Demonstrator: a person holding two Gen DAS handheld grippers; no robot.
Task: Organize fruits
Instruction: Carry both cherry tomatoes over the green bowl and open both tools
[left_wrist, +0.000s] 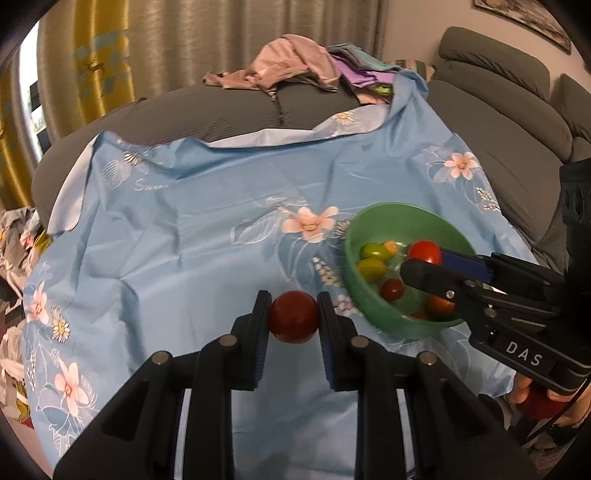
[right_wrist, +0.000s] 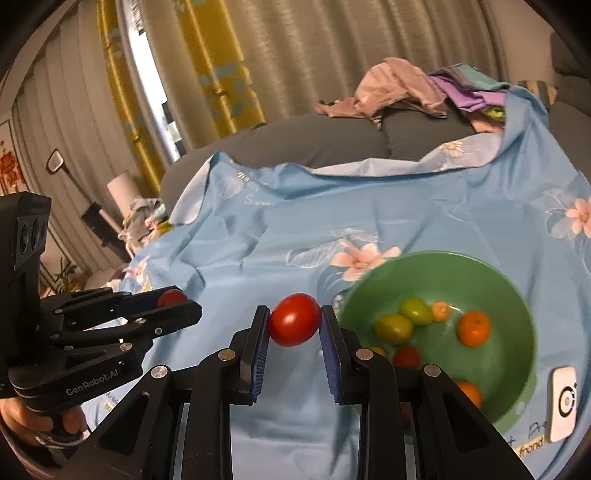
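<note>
My left gripper (left_wrist: 294, 319) is shut on a dark red tomato (left_wrist: 294, 316), held above the blue flowered cloth. It shows again at the left of the right wrist view (right_wrist: 176, 303). My right gripper (right_wrist: 294, 325) is shut on a brighter red tomato (right_wrist: 294, 324). In the left wrist view that gripper (left_wrist: 424, 260) reaches in from the right over the green bowl (left_wrist: 388, 221) with its tomato (left_wrist: 424, 252). The green bowl (right_wrist: 480, 269) holds several small fruits: green, red and orange ones.
The blue flowered cloth (left_wrist: 207, 236) covers a grey sofa (left_wrist: 229, 110). A heap of pink and purple clothes (left_wrist: 295, 62) lies at the back. A white device (right_wrist: 563, 402) sits by the bowl's right rim. Curtains hang behind.
</note>
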